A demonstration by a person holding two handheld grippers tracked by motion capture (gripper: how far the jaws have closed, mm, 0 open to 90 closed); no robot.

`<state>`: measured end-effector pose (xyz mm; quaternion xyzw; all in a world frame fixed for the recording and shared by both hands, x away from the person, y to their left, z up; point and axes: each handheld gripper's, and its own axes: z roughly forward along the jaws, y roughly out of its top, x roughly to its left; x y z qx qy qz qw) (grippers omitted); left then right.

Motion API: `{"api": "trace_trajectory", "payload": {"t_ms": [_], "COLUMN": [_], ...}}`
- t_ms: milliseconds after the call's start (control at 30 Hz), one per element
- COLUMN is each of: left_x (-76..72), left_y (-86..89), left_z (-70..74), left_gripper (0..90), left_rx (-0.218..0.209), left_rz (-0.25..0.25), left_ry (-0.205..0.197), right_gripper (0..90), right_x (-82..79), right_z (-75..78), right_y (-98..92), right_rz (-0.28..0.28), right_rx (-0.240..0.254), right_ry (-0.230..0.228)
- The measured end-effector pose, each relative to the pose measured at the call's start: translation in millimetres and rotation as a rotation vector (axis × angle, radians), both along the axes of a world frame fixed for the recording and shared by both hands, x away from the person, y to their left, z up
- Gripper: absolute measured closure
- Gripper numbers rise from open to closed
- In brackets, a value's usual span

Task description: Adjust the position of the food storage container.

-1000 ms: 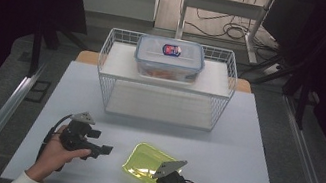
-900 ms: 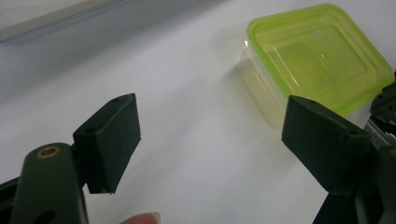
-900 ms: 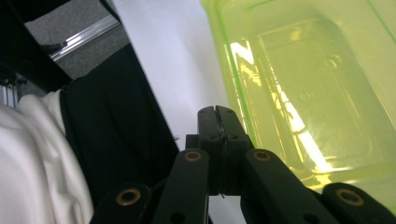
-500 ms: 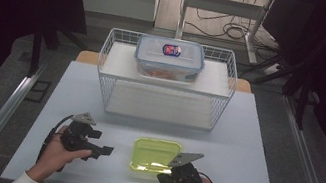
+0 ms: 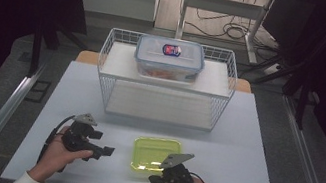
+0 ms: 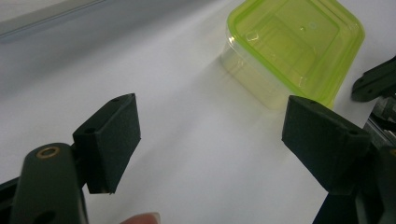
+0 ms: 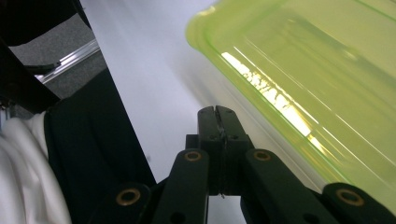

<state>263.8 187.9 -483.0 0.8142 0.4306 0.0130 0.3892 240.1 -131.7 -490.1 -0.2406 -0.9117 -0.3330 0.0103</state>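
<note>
Since the earlier frames, the green-lidded container [image 5: 156, 155] has been turned square to the table's near edge, where a second ago it lay slanted; the right gripper [image 5: 157, 180] has been brought in against its near edge. The left gripper [image 5: 108, 151] is seen at nearly the same place as before, just to the container's left and apart from it.

The container is a shallow, rounded-corner square box of clear plastic capped by a glossy, translucent lime-green lid with a stepped, recessed centre [image 6: 295, 43]. It is set flat on the smooth, matte white table [image 5: 251, 153], near the front edge.

In the right gripper view, the black jaws are pressed together with nothing between them, just beside the green rim [image 7: 299, 79]. In the left gripper view, the flat, matte black pads [image 6: 114, 140] are spread wide over bare table.

Farther back, a white wire basket [image 5: 165, 79] of thin gridded rods is placed on the table, and a clear rectangular box with blue-grey clips [image 5: 169, 58] is rested on its top shelf.
</note>
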Motion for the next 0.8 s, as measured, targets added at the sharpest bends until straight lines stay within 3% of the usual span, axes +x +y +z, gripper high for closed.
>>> {"api": "trace_trajectory", "payload": {"t_ms": [167, 400, 533, 633, 700, 733, 767, 800], "left_x": [-0.1, 0.8, -1.0, -1.0, -1.3, -1.3, -1.5, -1.7], "left_y": [0.7, 0.0, -2.0, -2.8, -3.2, -3.2, -3.4, -3.6], "left_z": [0.3, -1.1, -0.9, -0.8, -0.4, -0.4, -0.1, 0.3], "left_gripper": [18.9, 18.9, 18.8, 18.4, 18.4, 18.4, 18.4, 18.4], "left_rx": [0.0, 0.002, 0.019, 0.01, -0.022, -0.022, -0.032, -0.037], "left_rz": [0.0, -0.001, 0.01, 0.016, 0.022, 0.022, 0.022, 0.023], "left_ry": [-0.005, 0.002, -0.015, -0.013, 0.002, 0.002, 0.005, 0.007], "right_gripper": [89.4, 89.4, 89.4, 89.4, 89.4, 89.4, 89.3, 89.3], "right_x": [6.2, 9.2, 2.8, -2.7, -3.3, -3.3, -1.1, -1.1], "right_z": [-4.6, -7.8, -6.3, 1.8, 14.3, 14.3, 22.1, 22.1], "right_y": [26.5, 32.4, 32.7, 23.1, 0.5, 0.5, -16.8, -16.8], "right_rz": [0.019, -0.011, 0.007, 0.004, -0.039, -0.039, -0.078, -0.078], "right_rx": [-0.009, 0.001, -0.007, 0.013, 0.06, 0.06, 0.084, 0.084], "right_ry": [-0.016, -0.034, -0.043, -0.058, -0.072, -0.072, -0.076, -0.076]}}
